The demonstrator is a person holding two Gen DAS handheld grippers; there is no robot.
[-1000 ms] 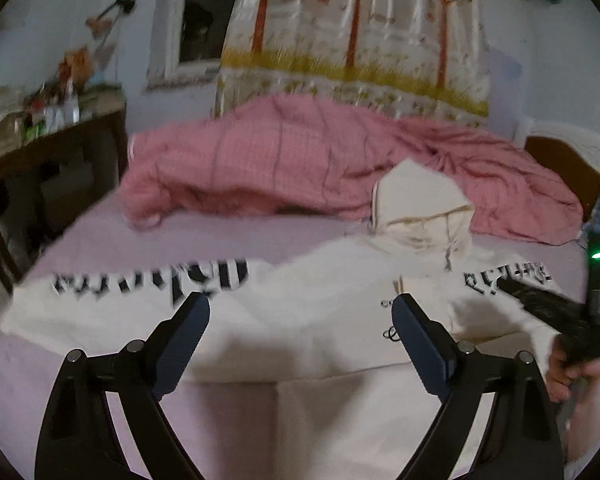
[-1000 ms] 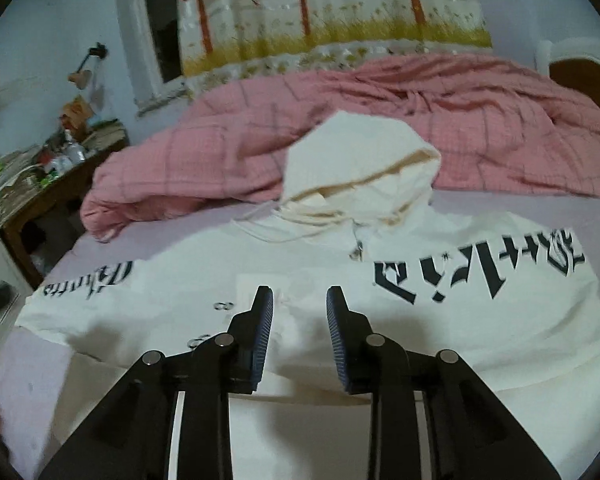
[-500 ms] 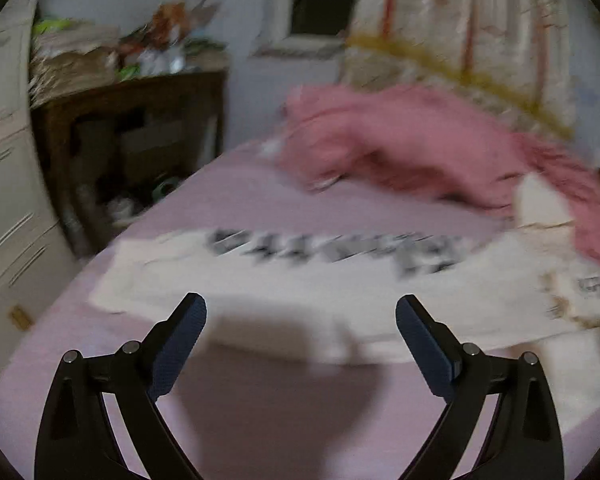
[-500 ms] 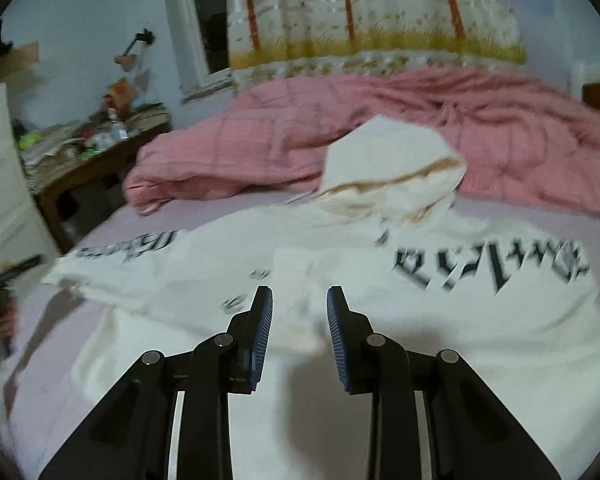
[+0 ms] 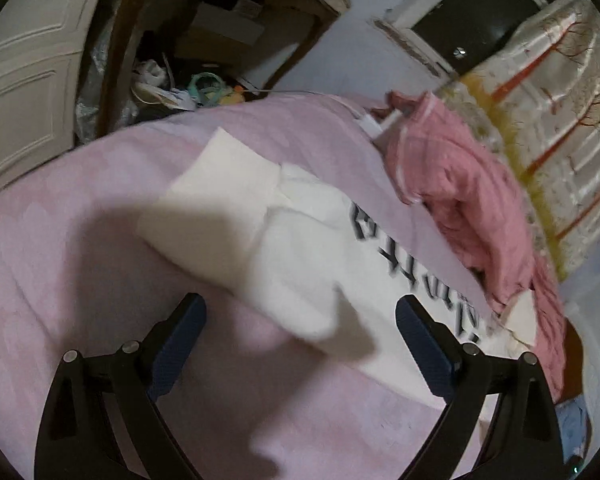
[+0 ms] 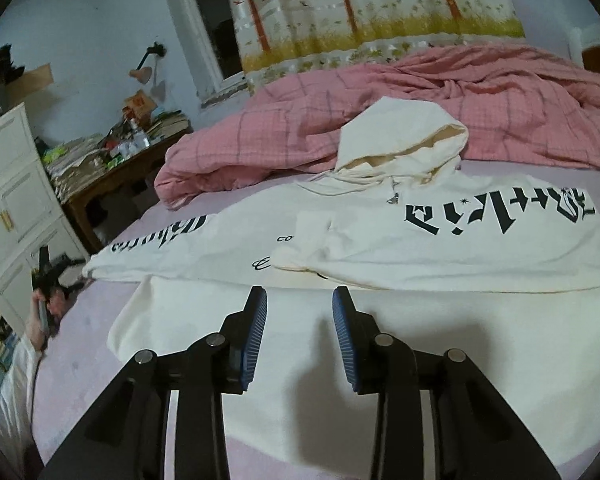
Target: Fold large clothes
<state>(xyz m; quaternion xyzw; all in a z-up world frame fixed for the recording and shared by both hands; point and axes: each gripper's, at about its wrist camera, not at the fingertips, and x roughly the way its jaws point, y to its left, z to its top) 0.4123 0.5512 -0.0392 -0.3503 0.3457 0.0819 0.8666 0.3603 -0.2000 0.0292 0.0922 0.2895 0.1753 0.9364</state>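
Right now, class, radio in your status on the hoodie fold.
Left gripper open, above sleeve cuff. Right gripper opening, empty, above hoodie. One sleeve folded in, other outstretched. Pink blanket behind hood.

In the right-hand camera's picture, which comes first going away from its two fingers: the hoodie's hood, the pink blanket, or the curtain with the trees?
Going away from the right gripper, whose fingers are opening with nothing between them:
1. Hood of the white hoodie, straight ahead, slightly right.
2. Pink blanket, bunched behind the hood across the bed.
3. Tree-print curtain, hanging at the far wall.
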